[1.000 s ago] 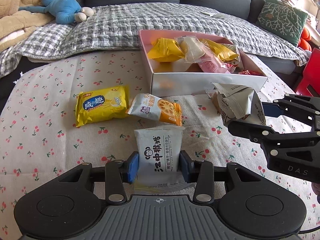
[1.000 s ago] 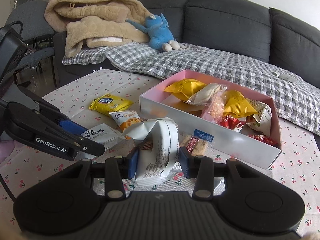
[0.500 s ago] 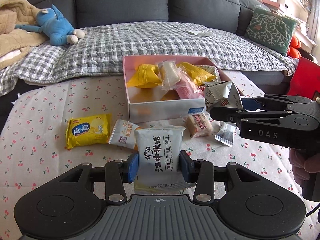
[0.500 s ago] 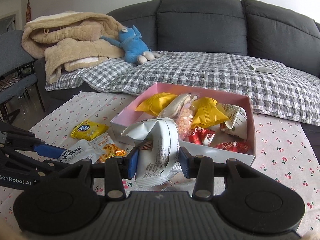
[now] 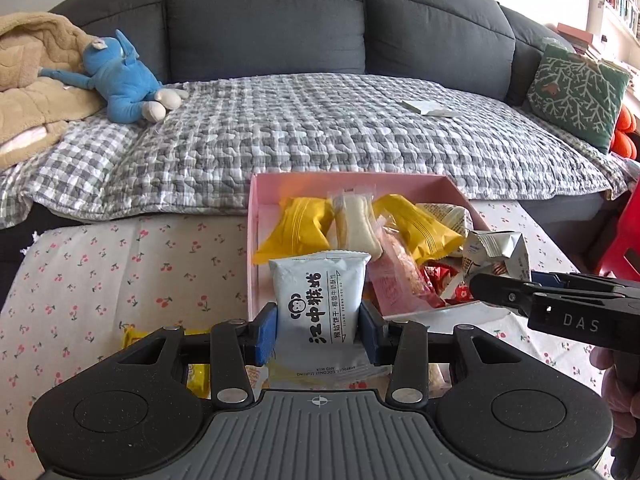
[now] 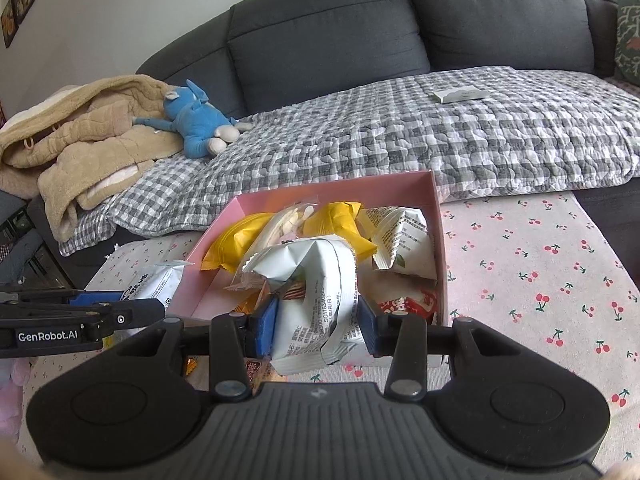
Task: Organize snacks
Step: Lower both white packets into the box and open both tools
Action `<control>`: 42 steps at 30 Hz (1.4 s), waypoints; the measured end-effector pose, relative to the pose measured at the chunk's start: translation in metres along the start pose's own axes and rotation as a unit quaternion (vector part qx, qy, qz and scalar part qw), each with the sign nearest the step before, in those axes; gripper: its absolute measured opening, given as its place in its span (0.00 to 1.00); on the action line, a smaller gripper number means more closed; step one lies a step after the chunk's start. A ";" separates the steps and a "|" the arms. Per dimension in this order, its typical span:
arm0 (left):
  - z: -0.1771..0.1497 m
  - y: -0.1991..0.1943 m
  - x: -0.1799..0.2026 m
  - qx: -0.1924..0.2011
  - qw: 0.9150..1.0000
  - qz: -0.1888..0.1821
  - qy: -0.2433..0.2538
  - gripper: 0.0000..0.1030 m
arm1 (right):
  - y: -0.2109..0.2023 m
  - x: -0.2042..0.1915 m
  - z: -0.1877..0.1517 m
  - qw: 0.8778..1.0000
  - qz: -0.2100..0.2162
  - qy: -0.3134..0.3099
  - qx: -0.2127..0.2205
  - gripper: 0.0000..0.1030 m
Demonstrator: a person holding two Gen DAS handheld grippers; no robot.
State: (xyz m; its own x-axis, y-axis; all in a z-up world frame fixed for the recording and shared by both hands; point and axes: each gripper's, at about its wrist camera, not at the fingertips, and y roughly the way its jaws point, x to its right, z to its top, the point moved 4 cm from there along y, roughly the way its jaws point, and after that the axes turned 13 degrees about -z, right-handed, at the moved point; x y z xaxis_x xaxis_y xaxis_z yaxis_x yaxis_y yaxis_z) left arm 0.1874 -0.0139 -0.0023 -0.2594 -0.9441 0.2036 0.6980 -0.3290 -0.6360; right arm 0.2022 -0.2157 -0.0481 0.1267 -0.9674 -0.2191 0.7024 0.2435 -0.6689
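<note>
Our left gripper (image 5: 319,330) is closed on a white packet (image 5: 319,300) with black Chinese print, its blue pads (image 5: 267,332) pressed against both sides. We hold the packet upright in front of the near wall of the pink box (image 5: 253,240). Our right gripper (image 6: 317,326) pinches a crumpled white bag (image 6: 316,296), also squeezed between both pads, at the near edge of the box (image 6: 438,248).

The box sits on a cherry-print cloth (image 5: 100,280) and is already crowded. We see two yellow packets (image 5: 296,228), a pale wafer in clear wrap (image 5: 354,228), a pink wrapper (image 5: 396,280), red sweets (image 5: 440,276) and a white printed bag (image 6: 404,240) at the far right corner. These fill most of the floor, so little bare bottom shows below either load.

In the left view, the right gripper (image 5: 504,288) reaches in from the right across the box's near corner with its bag (image 5: 496,252). In the right view, the left gripper (image 6: 132,312) comes in from the left, just beside the box wall.

A yellow packet (image 5: 200,376) lies on the cloth under our left gripper. Behind the table a grey checked quilt (image 5: 320,128) covers the sofa, with a blue plush (image 5: 120,80) on it.
</note>
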 end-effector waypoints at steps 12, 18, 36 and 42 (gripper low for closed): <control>0.014 0.048 -0.005 -0.003 0.999 0.034 -0.013 0.40 | 0.014 0.016 0.015 1.000 -0.014 0.009 0.015 0.35; 0.017 0.059 -0.006 0.004 0.999 0.043 -0.011 0.40 | 0.017 0.026 0.016 0.999 -0.014 0.024 0.017 0.34; 0.018 0.046 -0.006 0.026 0.999 0.036 0.015 0.68 | 0.007 0.022 0.021 0.999 0.013 0.040 0.013 0.70; 0.012 0.031 -0.009 0.026 0.999 0.031 0.009 0.74 | 0.000 0.016 0.021 0.999 0.017 0.035 0.013 0.80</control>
State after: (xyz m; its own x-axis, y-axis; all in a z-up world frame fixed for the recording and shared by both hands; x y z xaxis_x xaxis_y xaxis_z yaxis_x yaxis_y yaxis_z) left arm 0.2194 -0.0155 -0.0154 -0.2249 -0.9626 0.1514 0.7470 -0.2701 -0.6075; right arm 0.2187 -0.2326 -0.0364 0.1023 -0.9515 -0.2902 0.7163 0.2729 -0.6423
